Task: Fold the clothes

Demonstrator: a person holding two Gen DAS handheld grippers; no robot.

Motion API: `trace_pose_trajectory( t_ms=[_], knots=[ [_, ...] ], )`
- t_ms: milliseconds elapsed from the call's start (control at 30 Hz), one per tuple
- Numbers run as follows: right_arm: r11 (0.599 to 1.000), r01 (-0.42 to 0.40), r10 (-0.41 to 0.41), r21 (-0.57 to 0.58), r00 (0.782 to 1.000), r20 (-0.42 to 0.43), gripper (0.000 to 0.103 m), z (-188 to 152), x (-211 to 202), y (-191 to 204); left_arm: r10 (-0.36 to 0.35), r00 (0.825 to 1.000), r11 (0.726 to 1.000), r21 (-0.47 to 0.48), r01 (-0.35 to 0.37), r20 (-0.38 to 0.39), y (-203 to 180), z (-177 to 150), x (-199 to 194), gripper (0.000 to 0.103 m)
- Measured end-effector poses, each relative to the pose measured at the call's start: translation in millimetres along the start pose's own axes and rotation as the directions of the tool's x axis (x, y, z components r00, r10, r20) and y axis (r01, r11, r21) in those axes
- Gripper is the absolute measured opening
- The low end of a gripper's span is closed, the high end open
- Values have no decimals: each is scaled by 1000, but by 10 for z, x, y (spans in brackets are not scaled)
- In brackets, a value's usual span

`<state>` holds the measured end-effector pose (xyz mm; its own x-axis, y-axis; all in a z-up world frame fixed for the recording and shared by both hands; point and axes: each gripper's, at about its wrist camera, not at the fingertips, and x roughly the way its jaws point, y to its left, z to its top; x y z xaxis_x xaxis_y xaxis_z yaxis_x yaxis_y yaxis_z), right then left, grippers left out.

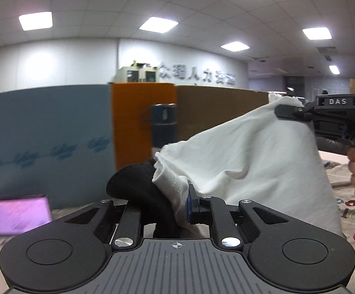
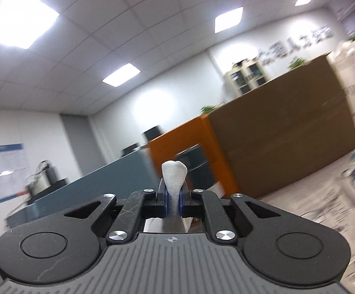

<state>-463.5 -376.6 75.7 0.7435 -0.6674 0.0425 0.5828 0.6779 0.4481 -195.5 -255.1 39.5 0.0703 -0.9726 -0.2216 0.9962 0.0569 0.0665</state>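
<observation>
Both tongs are clamped on cloth. My left tongs (image 1: 177,205) pinch the ribbed white edge of the garment (image 1: 250,156), with a bunched black piece (image 1: 138,183) caught on the left side of the same grip. My right tongs (image 2: 173,196) are closed on a narrow twist of white fabric (image 2: 174,178) that pokes up between the blue pads (image 2: 163,199). From the left camera, the right tongs (image 1: 285,111) hold the garment's far upper corner, so the white cloth hangs stretched in the air between the two. Below it on the right lies a patterned sheet (image 1: 353,230). To the far left stands a blue panel (image 1: 45,132), then an orange panel (image 1: 138,122) and a brown one (image 1: 221,110).
</observation>
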Motion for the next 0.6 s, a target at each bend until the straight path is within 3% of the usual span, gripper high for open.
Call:
trace_pose_trajectory(
  t_ms=[100, 233, 433, 600],
  knots=[
    [995, 96, -96, 7, 994, 47, 8, 77, -88, -287, -53, 999, 998, 23, 53, 2, -210, 97, 438, 15],
    [972, 228, -233, 60, 967, 101, 8, 166, -214, -743, -144, 990, 990, 3, 144, -11, -550, 159, 1005, 15],
    [891, 433, -449, 137, 884, 127, 8, 280, -448, -1451, -310, 948, 947, -103, 303, -64, -1022, 76, 1725, 15],
    [814, 557, -567, 167, 823, 20, 8, 182, -401, -2111, -345, 917, 933, -175, 313, -198, -1179, -177, 2133, 25]
  ],
)
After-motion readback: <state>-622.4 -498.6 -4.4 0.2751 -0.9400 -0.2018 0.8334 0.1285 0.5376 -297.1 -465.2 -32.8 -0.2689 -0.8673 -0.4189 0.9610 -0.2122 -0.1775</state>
